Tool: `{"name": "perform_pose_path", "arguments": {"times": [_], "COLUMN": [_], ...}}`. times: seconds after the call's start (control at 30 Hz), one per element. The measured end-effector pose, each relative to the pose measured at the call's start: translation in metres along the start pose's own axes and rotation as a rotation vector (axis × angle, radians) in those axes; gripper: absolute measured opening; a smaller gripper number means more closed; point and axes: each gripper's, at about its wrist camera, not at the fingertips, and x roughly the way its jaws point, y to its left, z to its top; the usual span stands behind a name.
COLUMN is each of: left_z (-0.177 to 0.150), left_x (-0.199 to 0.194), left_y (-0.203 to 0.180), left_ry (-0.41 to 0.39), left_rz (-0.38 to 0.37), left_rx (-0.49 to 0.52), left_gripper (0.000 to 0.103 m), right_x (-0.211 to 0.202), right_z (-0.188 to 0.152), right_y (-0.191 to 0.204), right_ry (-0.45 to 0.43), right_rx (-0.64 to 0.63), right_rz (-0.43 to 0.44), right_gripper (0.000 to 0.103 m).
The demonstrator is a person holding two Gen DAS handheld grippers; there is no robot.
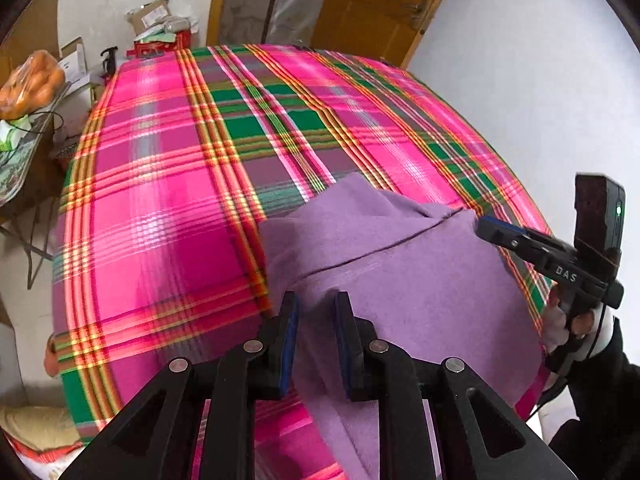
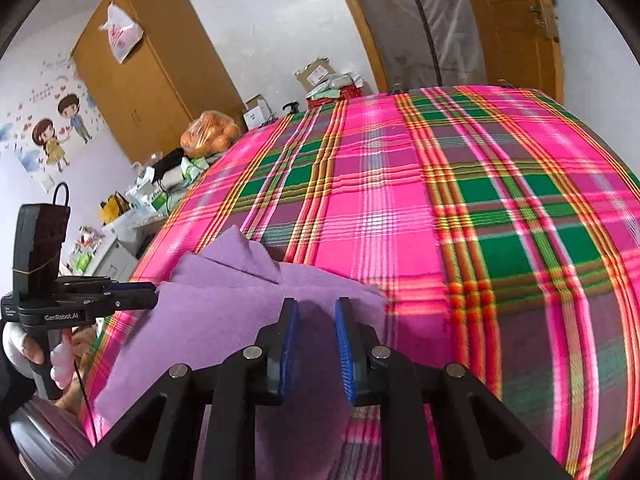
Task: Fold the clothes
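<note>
A purple garment [image 1: 408, 280] lies bunched on the near part of a bed with a pink and green plaid cover [image 1: 168, 184]. In the left wrist view my left gripper [image 1: 316, 308] is shut on a fold of the garment's near edge, and the cloth runs down between its blue pads. At the right, my right gripper [image 1: 486, 228] pinches the garment's far right corner. The right wrist view has my right gripper [image 2: 317, 312] shut on the purple garment [image 2: 224, 312], with the left gripper [image 2: 154, 294] clamped on its left edge.
A side table at the left holds a bag of oranges [image 2: 210, 134] and small clutter. Boxes [image 1: 154, 16] stand beyond the bed's far end, beside a wooden door [image 1: 380, 4]. A wardrobe [image 2: 132, 68] stands against the wall. A person's hand [image 2: 34, 350] holds the left gripper's handle.
</note>
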Motion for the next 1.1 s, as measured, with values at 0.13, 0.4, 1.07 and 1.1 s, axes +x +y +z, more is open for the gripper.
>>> {"name": "perform_pose_path", "arguments": {"times": [0.13,0.4,1.07,1.1], "left_z": [-0.006,-0.022,-0.028,-0.028], "left_x": [-0.012,-0.007,0.002,0.002], "left_y": [0.003,-0.039,-0.034,-0.034], "left_ry": [-0.008,0.06,0.104,0.103], "left_rz": [-0.026,-0.083,-0.004,-0.003], "left_rx": [-0.008,0.188,0.206,0.208], "left_gripper": [0.019,0.019,0.019,0.019], "right_x": [-0.018,-0.027,-0.005,-0.004], "right_z": [-0.009,-0.015,-0.006,-0.003], "right_y": [-0.006,-0.006,-0.004,-0.007], "right_ry": [-0.029,-0.041,0.034,0.028], "right_rx": [0.027,0.061,0.027,0.04], "right_rz": [0.016,0.038,0.031,0.04], "right_gripper": [0.02,0.02,0.021,0.021]}}
